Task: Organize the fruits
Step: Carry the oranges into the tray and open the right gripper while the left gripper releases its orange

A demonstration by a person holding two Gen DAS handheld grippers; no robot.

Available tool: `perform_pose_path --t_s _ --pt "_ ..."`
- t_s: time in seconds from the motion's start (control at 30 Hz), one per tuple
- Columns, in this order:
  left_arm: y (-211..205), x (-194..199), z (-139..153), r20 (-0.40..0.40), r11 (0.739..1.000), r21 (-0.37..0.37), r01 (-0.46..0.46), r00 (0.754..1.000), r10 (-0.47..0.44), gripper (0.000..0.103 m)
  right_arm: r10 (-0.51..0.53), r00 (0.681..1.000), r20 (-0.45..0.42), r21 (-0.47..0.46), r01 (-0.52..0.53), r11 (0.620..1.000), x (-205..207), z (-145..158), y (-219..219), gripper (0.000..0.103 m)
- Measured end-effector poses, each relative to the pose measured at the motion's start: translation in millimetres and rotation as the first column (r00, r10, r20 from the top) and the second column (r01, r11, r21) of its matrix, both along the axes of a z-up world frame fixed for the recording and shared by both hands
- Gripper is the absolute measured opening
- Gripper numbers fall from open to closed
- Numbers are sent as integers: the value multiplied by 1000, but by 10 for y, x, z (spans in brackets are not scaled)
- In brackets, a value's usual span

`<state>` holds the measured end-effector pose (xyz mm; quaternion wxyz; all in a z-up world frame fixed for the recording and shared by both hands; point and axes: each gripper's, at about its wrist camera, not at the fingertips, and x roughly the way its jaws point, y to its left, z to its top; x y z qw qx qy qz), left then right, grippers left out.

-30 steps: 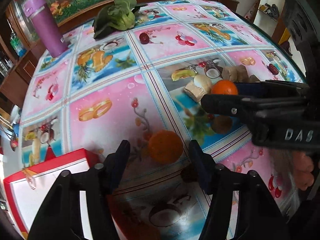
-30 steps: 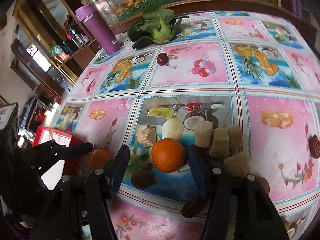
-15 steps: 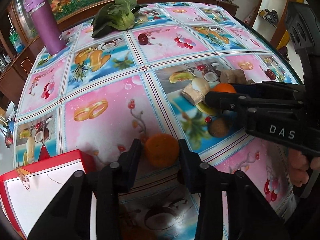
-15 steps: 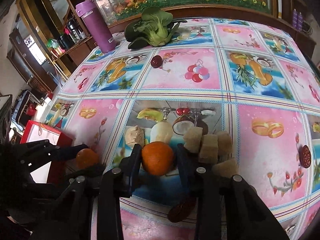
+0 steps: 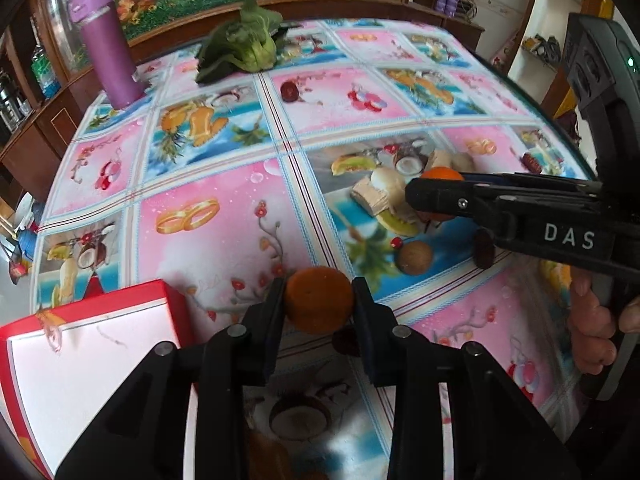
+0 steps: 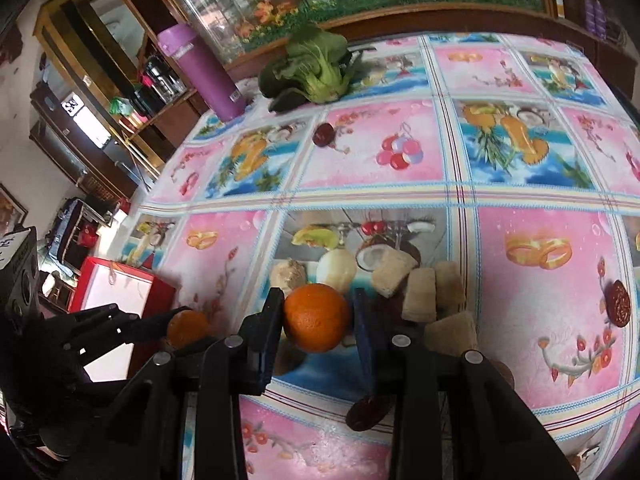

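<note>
The table (image 5: pixel 224 208) fills the room's middle, its cloth printed in pink and blue squares of fruit, so real fruit has to be picked out from the pictures. At the near left corner sits a red box (image 5: pixel 80 356) with a white inside, and to my eye that is where the fruit is meant to go, though nothing shows in it yet. Along the far edge stand a purple bottle (image 5: pixel 106 44) and a leafy green vegetable (image 5: pixel 244 46), well apart from the work. Nearer the middle lies a huddle of pale chunks (image 6: pixel 420 292) with a dark red date (image 6: pixel 618 304) off toward the right edge. The left gripper (image 5: pixel 318 300) has its jaws narrowed onto a dull orange mandarin (image 5: pixel 318 300) just beside the box; the right gripper (image 6: pixel 316 316) is likewise closed on a brighter orange (image 6: pixel 316 316) next to the pale chunks. Both look freshly grasped and low over the cloth, so the picking step seems done. Next, I judge, each fruit wants lifting clear and carrying over the box rim, the left one first since it is closest, without loosening too soon.
</note>
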<state>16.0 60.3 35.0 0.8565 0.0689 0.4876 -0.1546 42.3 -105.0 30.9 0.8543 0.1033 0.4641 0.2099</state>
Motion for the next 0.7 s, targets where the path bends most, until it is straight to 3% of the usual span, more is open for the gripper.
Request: perform_pose_path --t_s 0.17,0.3,0.47,0.7 --pt "147 -237 224 73 997 -33 -73 994 76 35 53 993 102 17 -55 998 -155 148 148 33" --pt "373 -523 426 137 984 -52 -168 975 173 35 105 981 164 26 -110 994 -308 204 334 33" --pt "750 -883 634 215 950 -57 -307 925 312 35 157 972 176 36 -166 986 -535 227 665 33" --pt "1224 -1241 696 317 869 0 -496 824 470 35 249 949 194 15 -256 966 -905 321 1224 33"
